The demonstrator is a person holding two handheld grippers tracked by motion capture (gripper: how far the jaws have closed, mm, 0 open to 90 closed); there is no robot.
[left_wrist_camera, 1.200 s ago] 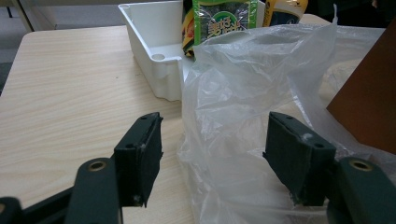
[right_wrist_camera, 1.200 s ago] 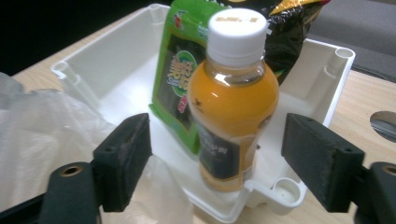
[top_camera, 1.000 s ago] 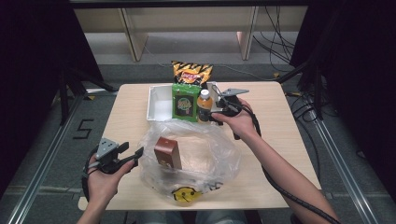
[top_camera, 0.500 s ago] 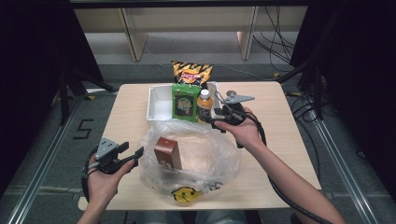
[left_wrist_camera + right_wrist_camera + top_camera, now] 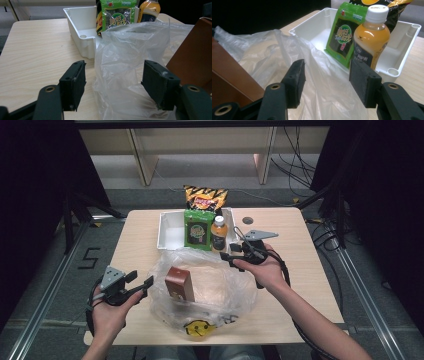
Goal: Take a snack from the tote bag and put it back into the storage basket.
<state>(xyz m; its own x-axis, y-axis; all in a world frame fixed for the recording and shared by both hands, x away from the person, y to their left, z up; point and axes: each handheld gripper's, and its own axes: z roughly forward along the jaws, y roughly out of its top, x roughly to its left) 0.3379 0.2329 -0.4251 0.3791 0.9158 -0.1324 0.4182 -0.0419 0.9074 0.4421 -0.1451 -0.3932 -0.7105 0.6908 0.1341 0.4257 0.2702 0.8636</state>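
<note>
Left hand-held gripper (image 5: 143, 285): I see it at the lower left of the high view, off the desk's left edge, jaws apart and pressing on nothing; in its own view the bag's left edge lies between them.
Right hand-held gripper (image 5: 226, 257): right of centre in the high view, at the bag's far rim. I read its jaws as having just been closing, yet a gap remains; thin plastic lies between them in its own view, and I can't tell whether the pads pinch it.
Clear plastic bag (image 5: 215, 285): crumpled open at the middle of the desk (image 5: 300, 235), a smiley print at its near edge.
Brown box (image 5: 180, 284): upright inside the bag, left of centre.
White tray (image 5: 167, 232): upper centre, just behind the bag.
Green snack packet (image 5: 197, 230): upright in the tray.
Orange drink bottle (image 5: 218, 232): upright just right of the packet.
Chip bag (image 5: 205, 197): upright behind the tray.
</note>
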